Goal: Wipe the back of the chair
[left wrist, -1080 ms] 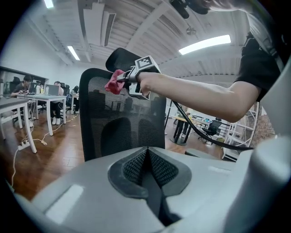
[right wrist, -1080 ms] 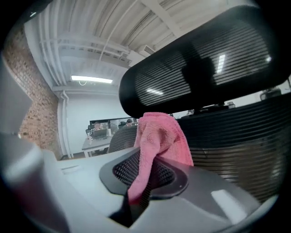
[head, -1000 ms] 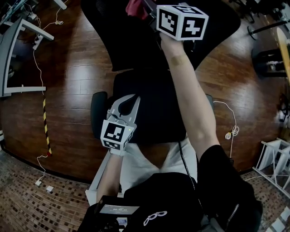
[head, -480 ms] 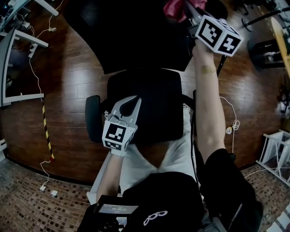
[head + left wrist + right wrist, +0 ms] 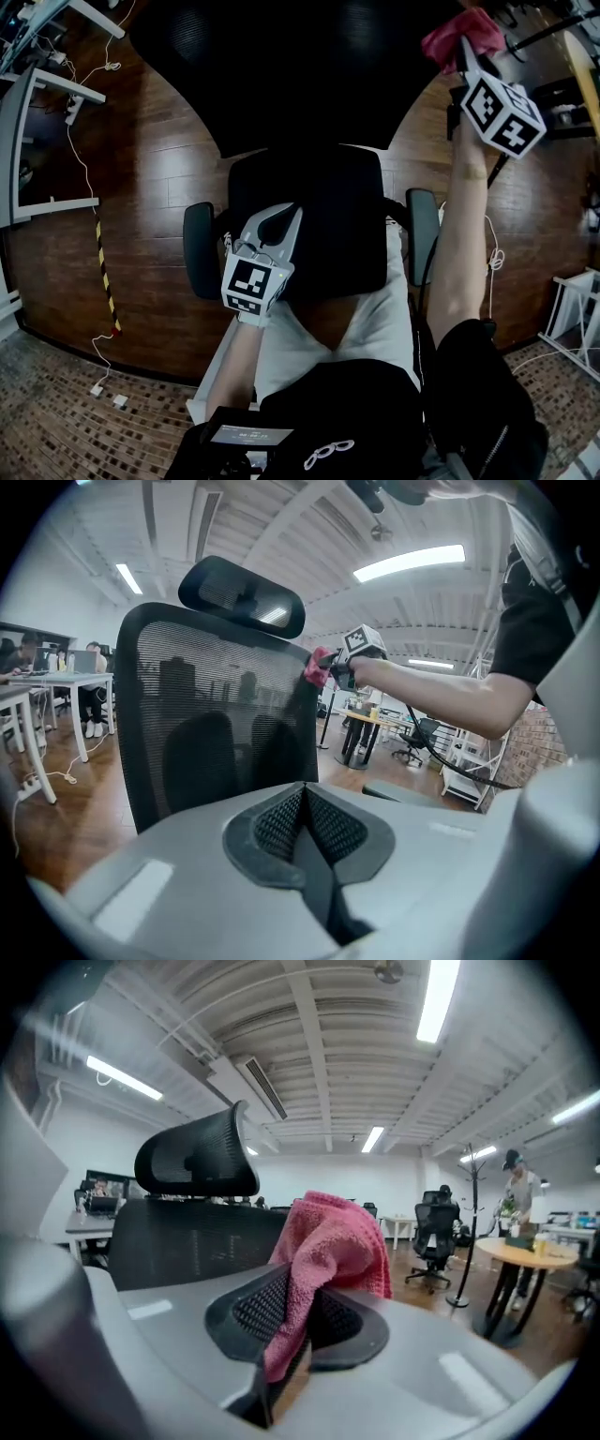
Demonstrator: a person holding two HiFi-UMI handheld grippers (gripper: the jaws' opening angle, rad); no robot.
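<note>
head view: bare wooden floor [image 5: 159, 187] lies open on both sides of the black mesh office chair back [image 5: 281, 84], whose top is cut off by the frame. the right tongs [image 5: 461, 52] sit at its right edge, pinching a pink terry cloth [image 5: 448, 36]. the left tongs [image 5: 281, 217] hang over the black seat [image 5: 337, 216].

left gripper view: jaws pressed together, empty, chair back ahead and apart.

right gripper view: cloth clamped between the jaws, chair back just left. contact is unclear.

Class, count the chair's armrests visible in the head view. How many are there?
2. One armrest lies at the seat's left in the picture, beside the left gripper; the other at its right, near the person's forearm. None seems hidden.
</note>
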